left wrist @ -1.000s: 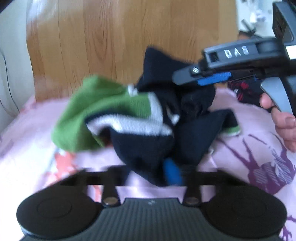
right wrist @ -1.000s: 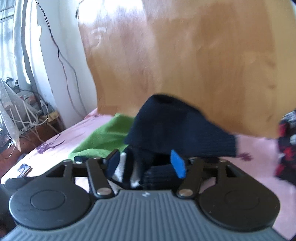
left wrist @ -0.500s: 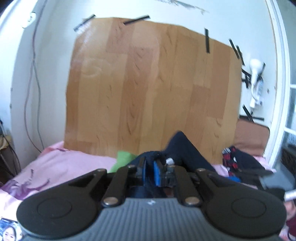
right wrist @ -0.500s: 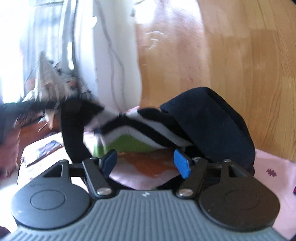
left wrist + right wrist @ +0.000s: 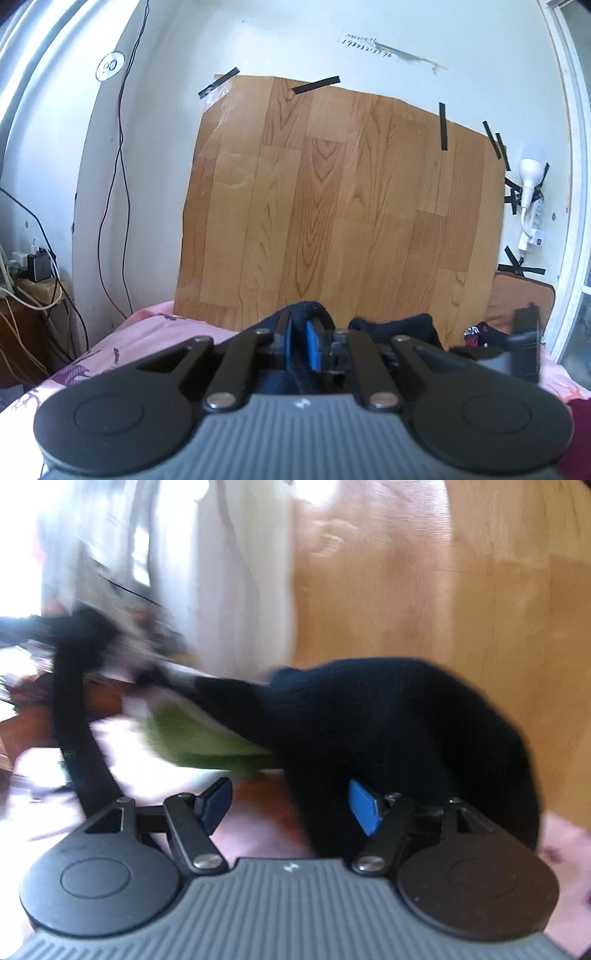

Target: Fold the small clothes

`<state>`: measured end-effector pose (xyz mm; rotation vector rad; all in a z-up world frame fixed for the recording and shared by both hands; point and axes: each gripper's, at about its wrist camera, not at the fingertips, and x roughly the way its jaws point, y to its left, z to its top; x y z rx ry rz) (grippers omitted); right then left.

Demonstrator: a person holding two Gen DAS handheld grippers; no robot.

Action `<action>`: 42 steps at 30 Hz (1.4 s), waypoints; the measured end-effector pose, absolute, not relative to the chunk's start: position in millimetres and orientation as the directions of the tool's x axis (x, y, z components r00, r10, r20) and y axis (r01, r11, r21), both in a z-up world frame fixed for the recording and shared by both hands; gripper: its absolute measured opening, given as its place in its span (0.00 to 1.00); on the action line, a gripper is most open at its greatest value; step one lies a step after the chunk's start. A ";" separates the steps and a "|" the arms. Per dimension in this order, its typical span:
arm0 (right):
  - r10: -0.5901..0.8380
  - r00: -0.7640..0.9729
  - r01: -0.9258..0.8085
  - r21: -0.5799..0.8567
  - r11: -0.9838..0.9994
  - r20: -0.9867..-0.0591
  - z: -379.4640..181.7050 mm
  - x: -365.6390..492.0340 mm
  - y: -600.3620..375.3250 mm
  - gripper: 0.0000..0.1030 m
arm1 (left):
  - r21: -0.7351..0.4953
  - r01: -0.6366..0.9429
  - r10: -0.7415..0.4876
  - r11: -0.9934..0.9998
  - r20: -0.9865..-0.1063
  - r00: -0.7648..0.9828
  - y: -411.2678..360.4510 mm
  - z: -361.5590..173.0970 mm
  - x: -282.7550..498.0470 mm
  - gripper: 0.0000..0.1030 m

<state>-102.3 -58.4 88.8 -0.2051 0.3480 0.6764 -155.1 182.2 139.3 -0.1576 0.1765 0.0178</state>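
Observation:
A small knit garment, dark navy with green and white stripes, hangs in the air above the pink bed. In the left wrist view my left gripper (image 5: 298,349) is shut on a navy fold of the garment (image 5: 391,326). In the right wrist view the garment (image 5: 388,716) stretches from left to right, its green part (image 5: 199,738) to the left. My right gripper (image 5: 291,806) stands open; navy cloth drapes over its right finger (image 5: 364,812). The view is blurred.
A wood-pattern board (image 5: 332,206) is taped to the white wall behind the bed. The pink printed sheet (image 5: 122,343) lies below. A red-and-black garment (image 5: 480,332) lies at the right. Cables and a side table (image 5: 33,291) stand at the left.
My left gripper has shut on the navy cloth and lifted it; its view swung from the bed up to the wall. My right gripper has swung left, and the garment now stretches across its view.

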 end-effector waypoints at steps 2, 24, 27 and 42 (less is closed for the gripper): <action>0.424 0.816 -0.505 -0.128 0.854 -0.392 85.5 -92.0 -57.2 0.53 | -0.150 -0.015 -0.010 0.989 -0.166 0.986 184.6 142.6 -155.5 0.08; 0.594 0.795 -0.586 -0.412 0.698 -0.124 167.9 -144.7 -3.6 0.45 | 0.063 0.334 -0.337 0.940 0.046 0.940 83.1 220.5 -185.8 0.08; 0.651 0.746 -0.666 -0.131 0.735 -0.138 209.6 -115.1 -9.1 0.14 | 0.079 0.302 -0.308 0.950 0.097 0.946 83.6 226.2 -201.8 0.13; 0.653 0.753 -0.603 0.486 0.632 0.084 320.1 -39.4 -113.0 0.14 | -0.063 0.059 -0.060 0.996 -0.023 0.998 136.4 151.4 -177.6 0.38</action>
